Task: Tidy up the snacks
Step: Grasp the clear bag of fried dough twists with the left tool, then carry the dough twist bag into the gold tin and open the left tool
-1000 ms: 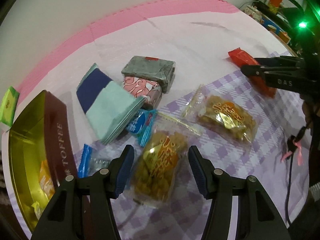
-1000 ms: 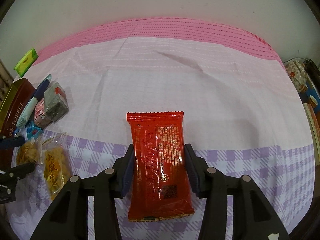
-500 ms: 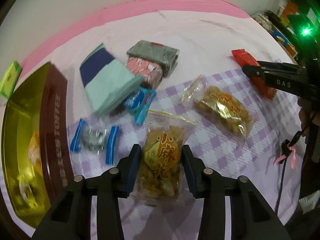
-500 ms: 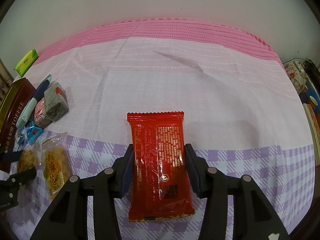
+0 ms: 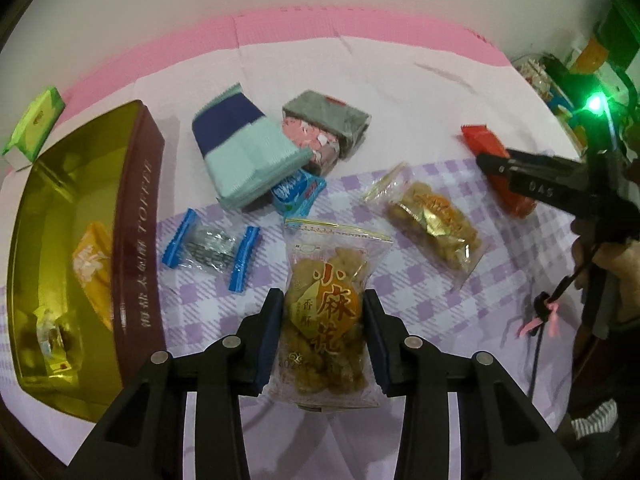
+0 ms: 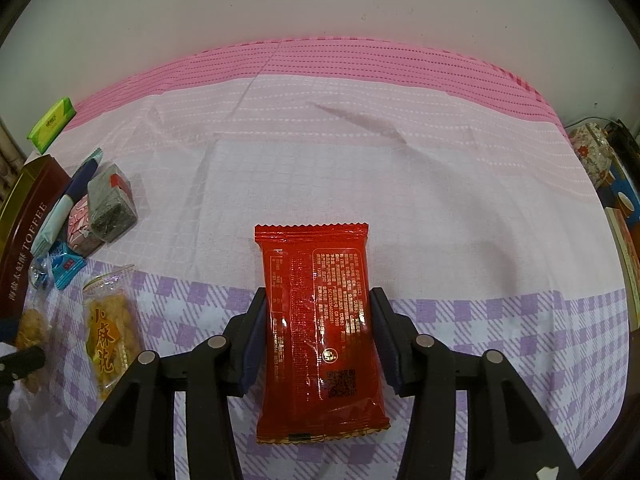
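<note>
Nearest the left wrist camera, the left gripper [image 5: 323,332] had its jaws closed partway on a clear packet of fried twists [image 5: 328,320], both blue pads pressing the packet's sides at about mid-length. The counter [image 5: 400,92] was covered by a cloth, purple check near and pink far. At 11 o'clock of that packet lay a silver candy with blue ends [image 5: 210,246]; at 1 o'clock, apart from it, lay a second packet of fried twists [image 5: 434,220]. At 9 o'clock stood an open gold-lined toffee tin [image 5: 140,248] with a few wrapped pieces inside. Beyond, a blue wrapper [image 5: 298,192] lay against a teal-and-navy packet [image 5: 244,152], which leaned on a pink packet [image 5: 316,144] and a grey packet [image 5: 328,120]. A green box [image 5: 34,124] sat at the far 10 o'clock edge. In the right wrist view, the right gripper [image 6: 318,332] had its jaws partly closed on a red foil packet [image 6: 320,320], pads set against both long edges, the packet lengthwise and reaching past the fingertips toward 12 o'clock. Whether the red packet rested on the cloth could not be determined.
</note>
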